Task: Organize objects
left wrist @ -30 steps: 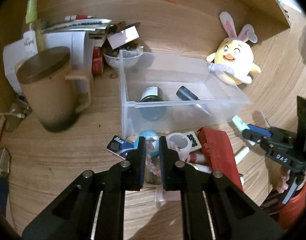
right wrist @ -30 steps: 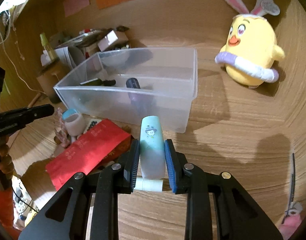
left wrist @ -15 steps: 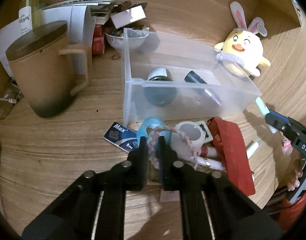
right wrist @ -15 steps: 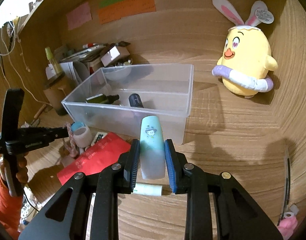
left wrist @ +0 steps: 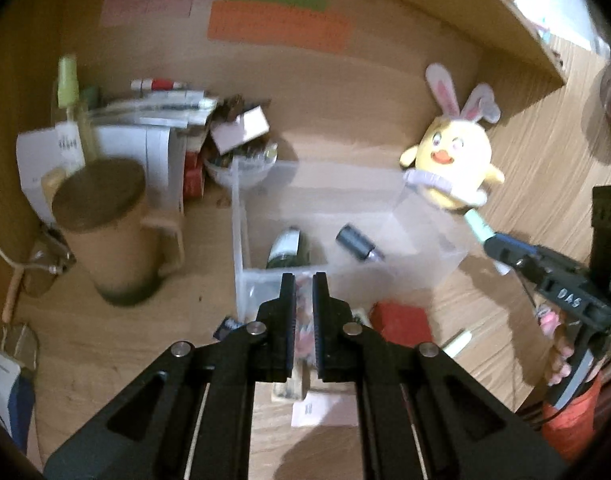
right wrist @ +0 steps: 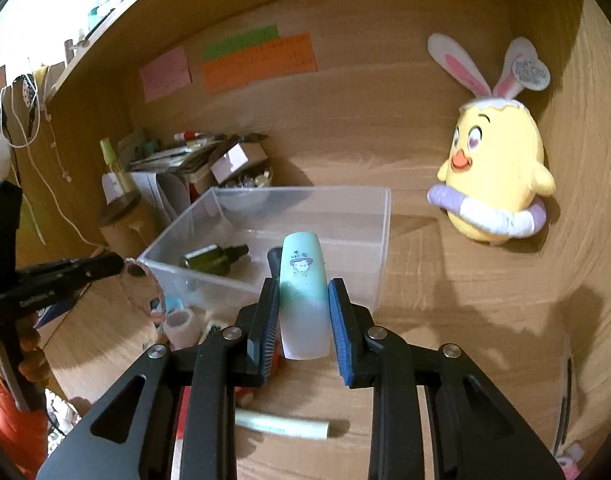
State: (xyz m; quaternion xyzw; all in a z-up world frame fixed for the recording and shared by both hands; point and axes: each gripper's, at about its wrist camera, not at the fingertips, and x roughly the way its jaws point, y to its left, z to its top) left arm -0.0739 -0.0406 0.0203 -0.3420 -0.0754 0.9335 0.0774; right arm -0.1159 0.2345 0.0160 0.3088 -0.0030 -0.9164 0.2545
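Note:
A clear plastic bin (left wrist: pixel 433 276) (right wrist: pixel 379 216) stands on the wooden desk and holds a dark green bottle (left wrist: pixel 287 248) (right wrist: pixel 213 258) and a small black bottle (left wrist: pixel 355 242). My left gripper (left wrist: pixel 303 304) is shut on a pink braided cord (left wrist: pixel 303 320) (right wrist: pixel 139 276) and holds it raised at the bin's near wall. My right gripper (right wrist: pixel 303 304) is shut on a mint green tube (right wrist: pixel 303 300) (left wrist: pixel 477 222), raised at the bin's right end.
A yellow bunny-eared plush (left wrist: pixel 453 168) (right wrist: pixel 493 184) sits right of the bin. A tan lidded mug (left wrist: pixel 109 228) stands left, with papers and a small bowl (left wrist: pixel 241 164) behind. A red pouch (left wrist: pixel 401 320), tape rolls (right wrist: pixel 181 320) and a pale stick (right wrist: pixel 281 426) lie in front.
Both grippers have risen from the desk. The left lifted the pink cord out of the clutter toward the bin. The right carried the green tube up toward the bin's end.

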